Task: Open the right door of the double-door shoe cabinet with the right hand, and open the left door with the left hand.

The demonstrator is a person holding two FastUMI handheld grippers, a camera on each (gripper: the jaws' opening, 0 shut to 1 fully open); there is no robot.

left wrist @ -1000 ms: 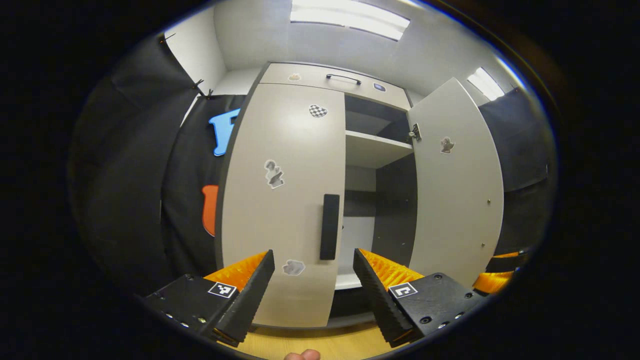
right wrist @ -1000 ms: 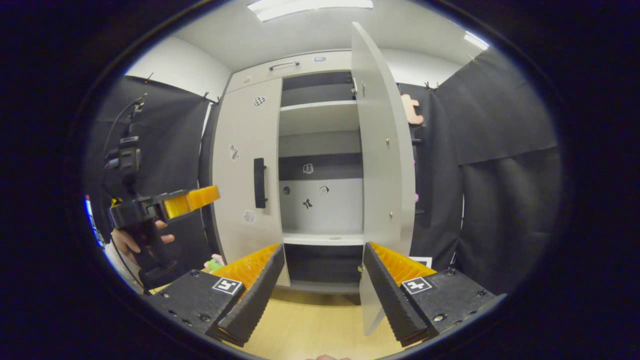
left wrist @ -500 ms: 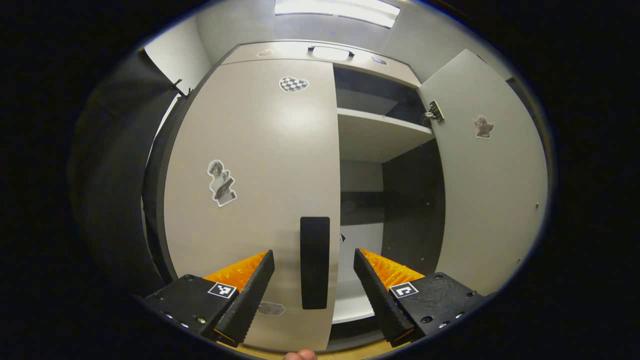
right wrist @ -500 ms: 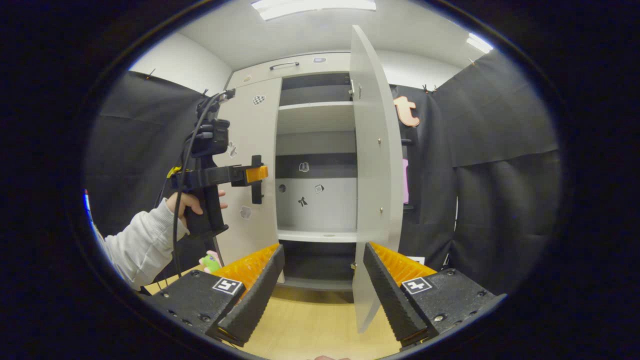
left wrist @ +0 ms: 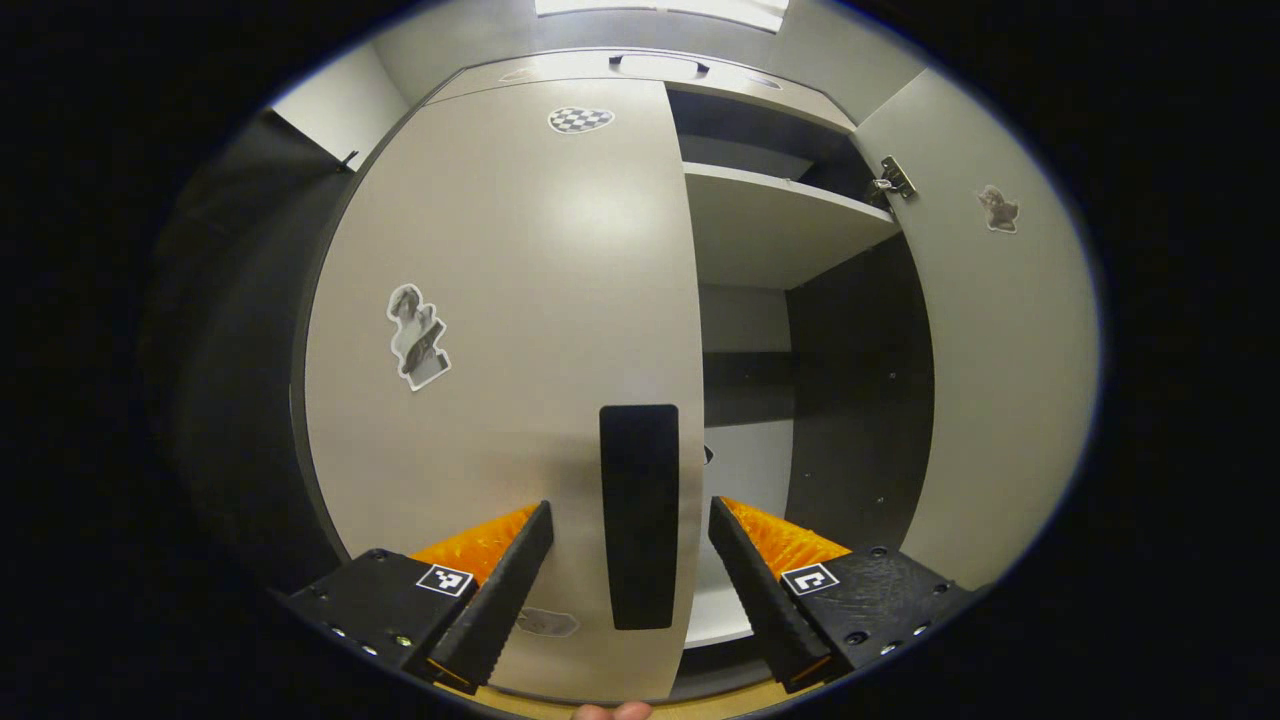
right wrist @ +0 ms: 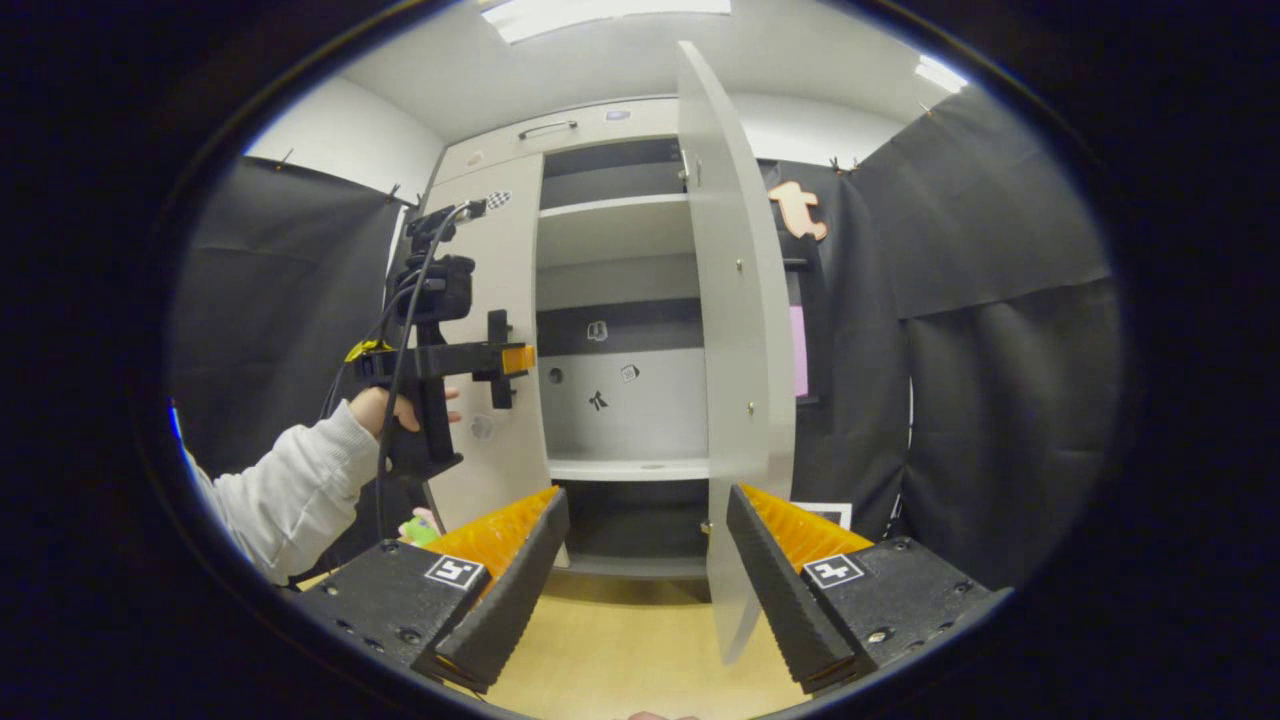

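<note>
1. The cabinet point(right wrist: 600, 300) stood against the booth wall, its right door point(right wrist: 735, 400) swung wide open and its left door point(left wrist: 520, 330) closed flush.
2. The left gripper point(left wrist: 630, 560) had its fingers spread apart, straddling the left door's handle point(left wrist: 640, 515) without pressing on it; in the right gripper view it sat level at the handle, held by a hand point(right wrist: 395, 410).
3. The right gripper point(right wrist: 645, 570) was also spread and held nothing, hanging back from the cabinet over the floor point(right wrist: 620, 660), near the lower edge of the right door.
4. My judgement: the right half of the task looked done; grasping and pulling the left handle remained.
5. Risks from here:
   - Closing too shallow on the handle could let the fingers slip off once the pull began.
   - Pulling straight back rather than along the door's arc could twist the grip loose.
   - The open right door stood close to the right gripper, so a stray move could knock it back toward shut.
</note>
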